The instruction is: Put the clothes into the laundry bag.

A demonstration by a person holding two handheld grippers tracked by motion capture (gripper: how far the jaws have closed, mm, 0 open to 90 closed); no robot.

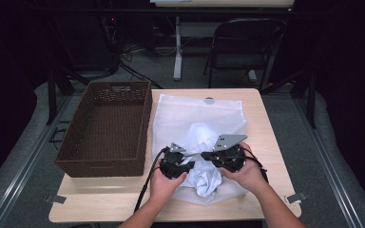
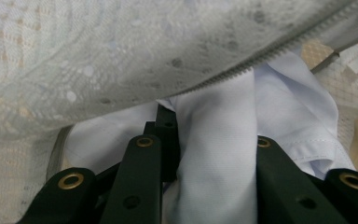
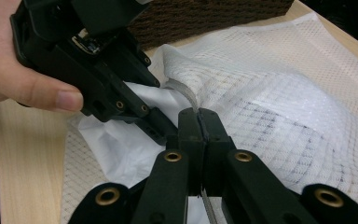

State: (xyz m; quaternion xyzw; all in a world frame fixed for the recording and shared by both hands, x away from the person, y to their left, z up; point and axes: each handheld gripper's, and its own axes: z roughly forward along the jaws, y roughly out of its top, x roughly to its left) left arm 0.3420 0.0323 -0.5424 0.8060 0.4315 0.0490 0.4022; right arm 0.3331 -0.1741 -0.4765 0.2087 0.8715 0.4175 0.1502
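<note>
High view: your left gripper [image 1: 188, 159] and right gripper [image 1: 207, 156] meet over the white garment [image 1: 204, 142] on the mesh laundry bag [image 1: 180, 114], beside the brown basket [image 1: 105, 128].

Left gripper view: your jaws clamp a fold of the garment under the bag's zipper edge [image 2: 242, 70].

Right gripper view: your jaws pinch that zipper edge, fully closed.
</note>
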